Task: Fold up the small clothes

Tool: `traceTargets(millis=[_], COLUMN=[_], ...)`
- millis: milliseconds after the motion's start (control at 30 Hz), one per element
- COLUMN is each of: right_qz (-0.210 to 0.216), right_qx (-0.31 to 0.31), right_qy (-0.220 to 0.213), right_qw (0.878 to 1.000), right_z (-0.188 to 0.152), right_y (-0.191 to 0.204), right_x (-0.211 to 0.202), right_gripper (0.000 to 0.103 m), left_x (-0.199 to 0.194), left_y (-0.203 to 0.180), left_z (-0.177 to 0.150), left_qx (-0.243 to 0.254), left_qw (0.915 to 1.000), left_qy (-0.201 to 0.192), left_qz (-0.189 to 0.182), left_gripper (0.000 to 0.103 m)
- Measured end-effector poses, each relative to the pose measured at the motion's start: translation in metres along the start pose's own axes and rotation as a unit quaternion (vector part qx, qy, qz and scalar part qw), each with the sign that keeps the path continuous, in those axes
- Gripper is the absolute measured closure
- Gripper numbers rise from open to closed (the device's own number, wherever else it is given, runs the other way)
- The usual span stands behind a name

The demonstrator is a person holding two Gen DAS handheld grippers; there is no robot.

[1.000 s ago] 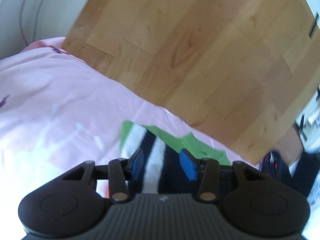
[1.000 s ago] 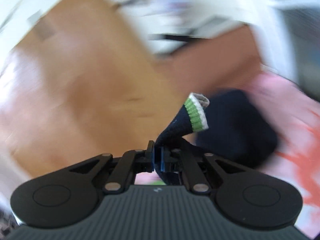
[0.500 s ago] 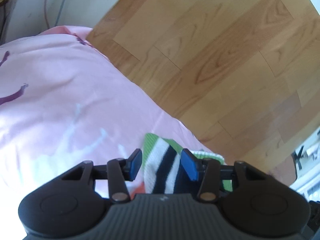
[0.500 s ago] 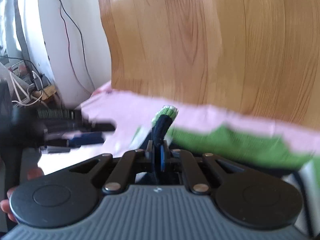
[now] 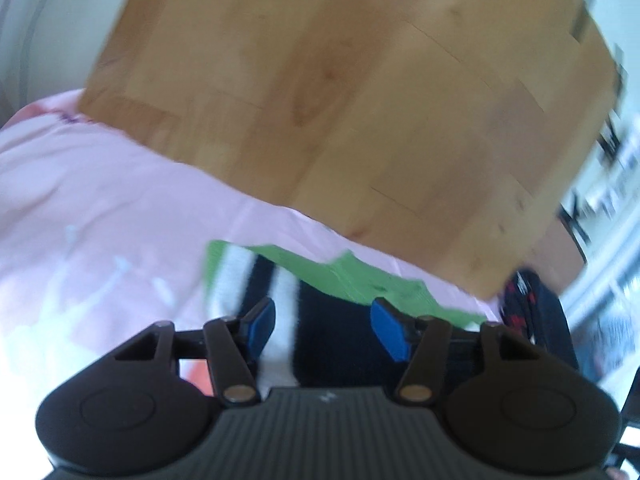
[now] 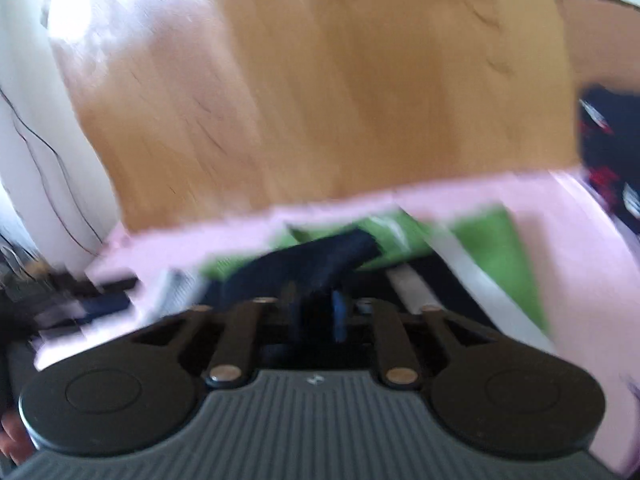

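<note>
A small garment (image 5: 312, 276) striped in navy, white and green lies on a pink sheet (image 5: 100, 208) near its edge. My left gripper (image 5: 325, 330) hovers low over it. Its jaws are opening, and the blue pads (image 5: 262, 326) stand wide apart without pressing the cloth between them. In the blurred right wrist view the same garment (image 6: 480, 248) spreads to the right. A navy fold (image 6: 320, 256) of it rises just ahead of my right gripper (image 6: 318, 316). Those jaws are opening too, with the pads a little apart and navy cloth still between them.
Wooden floor (image 5: 340, 100) lies beyond the sheet's edge. A dark garment with red marks (image 5: 528, 300) sits at the sheet's right end, also the dark garment (image 6: 604, 148) in the right wrist view. A white wall with cables (image 6: 40, 140) stands at the left.
My right gripper swung down to the sheet with the navy cloth and its pads have parted. The left gripper's pads have spread wider over the striped garment.
</note>
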State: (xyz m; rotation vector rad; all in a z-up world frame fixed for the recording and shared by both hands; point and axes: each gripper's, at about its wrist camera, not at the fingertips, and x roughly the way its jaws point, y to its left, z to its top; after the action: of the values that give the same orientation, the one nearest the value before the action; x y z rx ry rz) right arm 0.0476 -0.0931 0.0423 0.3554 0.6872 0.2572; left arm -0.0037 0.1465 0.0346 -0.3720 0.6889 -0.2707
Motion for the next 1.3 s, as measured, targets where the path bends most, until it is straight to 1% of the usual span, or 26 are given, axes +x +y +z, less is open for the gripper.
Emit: traceTargets(millis=[100, 167, 200, 267, 333, 400, 433, 467, 500, 533, 567, 600, 667, 700, 767, 800, 900, 967, 1100, 1200, 1300], right_qz=[-0.019, -0.031, -0.033, -0.026, -0.009, 0.011, 0.021, 0.023, 0.014, 0.009, 0.009, 0.007, 0.007, 0.014, 0.03, 0.033, 0.027, 0.031, 0.04, 0.057, 0.083], right_qx=[-0.006, 0.01, 0.021, 0.027, 0.022, 0.015, 0.006, -0.007, -0.019, -0.03, -0.045, -0.055, -0.047, -0.04, -0.027, -0.023, -0.008, 0.007, 0.027, 0.039, 0.048], right_qy=[-0.04, -0.068, -0.081, -0.091, -0.086, -0.069, -0.048, -0.016, 0.025, 0.041, 0.025, 0.03, 0.037, 0.03, 0.008, 0.001, -0.011, -0.005, 0.013, 0.03, 0.042], right_qw=[0.999, 0.997, 0.996, 0.995, 0.996, 0.997, 0.999, 1.0, 0.999, 0.999, 0.999, 0.998, 0.998, 0.999, 0.999, 0.999, 1.0, 0.999, 0.999, 0.997, 0.994], right_z=[-0.008, -0.007, -0.004, 0.001, 0.005, 0.006, 0.006, 0.004, 0.001, -0.005, -0.008, -0.007, -0.003, -0.003, -0.006, -0.009, -0.021, -0.031, -0.059, -0.082, -0.102], right_y=[-0.018, -0.031, -0.037, -0.046, -0.046, -0.044, -0.043, -0.043, -0.041, -0.042, -0.042, -0.04, -0.042, -0.045, -0.057, -0.064, -0.087, -0.103, -0.131, -0.134, -0.13], right_x=[-0.034, -0.052, -0.059, -0.064, -0.056, -0.037, -0.026, -0.014, 0.003, 0.014, 0.014, 0.013, 0.004, -0.004, -0.027, -0.039, -0.076, -0.095, -0.132, -0.157, -0.181], right_gripper=[0.048, 0.048, 0.048, 0.048, 0.052, 0.063, 0.065, 0.069, 0.073, 0.074, 0.075, 0.075, 0.074, 0.072, 0.072, 0.071, 0.069, 0.067, 0.067, 0.067, 0.067], left_x=[0.003, 0.008, 0.011, 0.018, 0.023, 0.029, 0.033, 0.04, 0.044, 0.045, 0.045, 0.045, 0.044, 0.043, 0.041, 0.038, 0.024, 0.003, -0.051, -0.095, -0.138], left_y=[-0.019, -0.029, -0.035, -0.049, -0.064, -0.077, -0.082, -0.086, -0.087, -0.088, -0.087, -0.087, -0.087, -0.087, -0.083, -0.08, -0.071, -0.065, -0.053, -0.042, -0.031], left_z=[-0.008, -0.014, -0.018, -0.028, -0.04, -0.053, -0.058, -0.061, -0.061, -0.061, -0.061, -0.061, -0.062, -0.063, -0.06, -0.058, -0.052, -0.053, -0.069, -0.088, -0.117], left_qx=[0.045, 0.069, 0.082, 0.115, 0.161, 0.205, 0.224, 0.237, 0.241, 0.242, 0.241, 0.239, 0.24, 0.241, 0.232, 0.223, 0.19, 0.18, 0.18, 0.162, 0.134], left_qw=[0.9988, 0.9971, 0.996, 0.9924, 0.986, 0.9778, 0.9733, 0.9695, 0.9677, 0.9674, 0.9675, 0.968, 0.9677, 0.9676, 0.9701, 0.9721, 0.9785, 0.9805, 0.9803, 0.9821, 0.9847], left_qy=[0.008, 0.014, 0.016, 0.022, 0.027, 0.034, 0.046, 0.061, 0.07, 0.071, 0.073, 0.073, 0.072, 0.07, 0.068, 0.071, 0.078, 0.076, 0.067, 0.075, 0.088], left_qz=[-0.018, -0.027, -0.031, -0.038, -0.037, -0.025, -0.01, 0.009, 0.021, 0.023, 0.024, 0.025, 0.028, 0.029, 0.024, 0.021, 0.017, 0.018, 0.046, 0.06, 0.068], left_gripper=[0.048, 0.048, 0.048, 0.05, 0.052, 0.057, 0.063, 0.065, 0.063, 0.061, 0.061, 0.06, 0.059, 0.058, 0.054, 0.05, 0.048, 0.047, 0.046, 0.046, 0.048])
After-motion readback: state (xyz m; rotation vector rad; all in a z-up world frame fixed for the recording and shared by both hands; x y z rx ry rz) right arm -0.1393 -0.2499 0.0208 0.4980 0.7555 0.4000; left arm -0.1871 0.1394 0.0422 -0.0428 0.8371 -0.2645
